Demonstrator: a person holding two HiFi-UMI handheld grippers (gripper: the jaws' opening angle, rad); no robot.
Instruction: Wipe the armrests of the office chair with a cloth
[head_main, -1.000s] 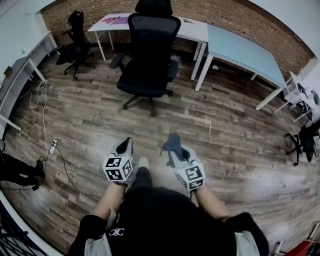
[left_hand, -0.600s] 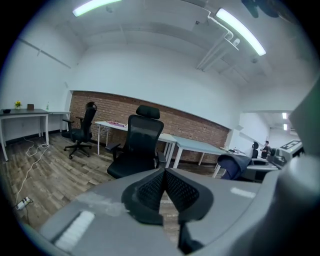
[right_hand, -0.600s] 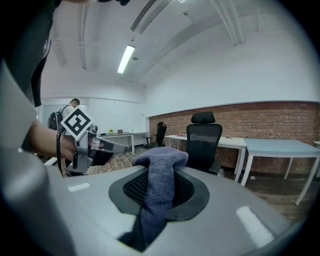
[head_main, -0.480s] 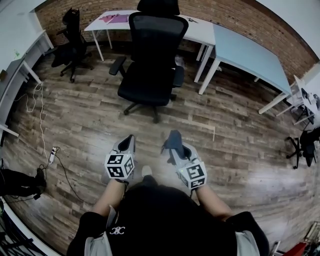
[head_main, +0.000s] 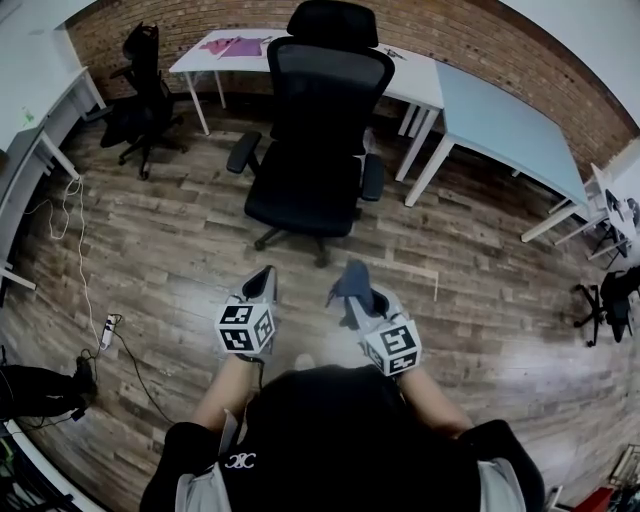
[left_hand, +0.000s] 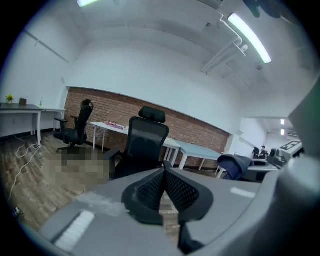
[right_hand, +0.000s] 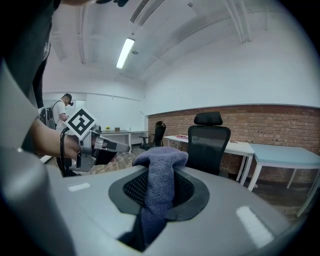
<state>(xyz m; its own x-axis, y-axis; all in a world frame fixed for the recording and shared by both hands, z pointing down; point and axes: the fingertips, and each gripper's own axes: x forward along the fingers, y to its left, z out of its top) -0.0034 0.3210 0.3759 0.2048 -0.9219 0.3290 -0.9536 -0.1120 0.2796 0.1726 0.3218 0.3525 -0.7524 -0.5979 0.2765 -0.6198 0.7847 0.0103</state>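
Blue-grey cloth (right_hand: 159, 170) is pinched in the right hand-held gripper (head_main: 352, 292). The jaws are clamped on it, with a fold poking up past the tips and the rest trailing down between them. The left hand-held gripper (head_main: 263, 284) has its jaws pressed together with nothing in them, so it's not doing much right now.

The bit that matters is that the office chair (head_main: 320, 130) sits straight ahead on the wooden floor (head_main: 170, 250), well apart from both tools, so nothing is within wiping reach yet. Its seat looks turned toward the person, with the backrest on the far side. That puts the two armrests either side of the seat, with their long axes running roughly toward and away from the person.

The right-side armrest (head_main: 372, 177) is on the cloth hand's side and looks a touch nearer than the left-side armrest (head_main: 242, 153). My guess is the sensible play is to close the gap, then bring the cloth down on the right-side pad first and stroke along its length. The other one would mean reaching across the seat.
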